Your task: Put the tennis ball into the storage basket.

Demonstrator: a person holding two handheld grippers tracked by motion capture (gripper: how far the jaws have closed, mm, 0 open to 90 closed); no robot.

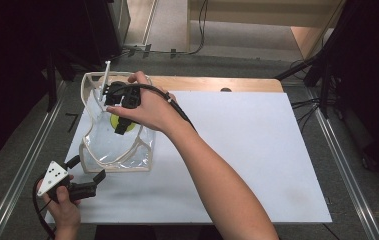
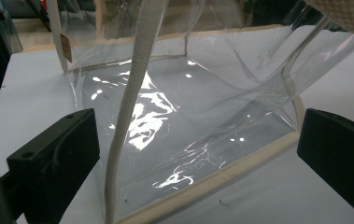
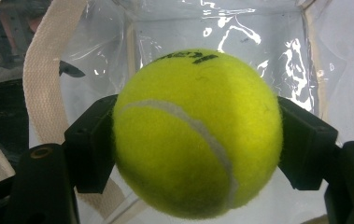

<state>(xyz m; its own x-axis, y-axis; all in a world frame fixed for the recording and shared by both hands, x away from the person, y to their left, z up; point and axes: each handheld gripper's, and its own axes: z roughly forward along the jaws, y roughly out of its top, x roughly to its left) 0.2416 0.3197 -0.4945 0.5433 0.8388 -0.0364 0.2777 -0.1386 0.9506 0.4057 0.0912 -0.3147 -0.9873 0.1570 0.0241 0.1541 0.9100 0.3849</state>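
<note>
A clear plastic bag [image 1: 118,168] with cream trim and webbing handles stands open on the white sheet. My right gripper [image 1: 122,128] reaches down into its mouth, shut on a yellow tennis ball [image 1: 113,120]. In the right gripper view the ball [image 3: 195,133] sits squeezed between both pads, with the bag's clear walls behind it. My left gripper [image 1: 86,169] rests at the bag's near left corner with its jaws wide apart and nothing in them. In the left gripper view the bag's side [image 2: 188,116] and a hanging handle strap [image 2: 132,93] lie just beyond those jaws.
The white sheet [image 1: 247,150] covers a wooden table [image 1: 217,82] and stretches to the right of the bag. Metal rails [image 1: 22,170] run along both sides. Dark stands and cables [image 1: 307,105] crowd the far right.
</note>
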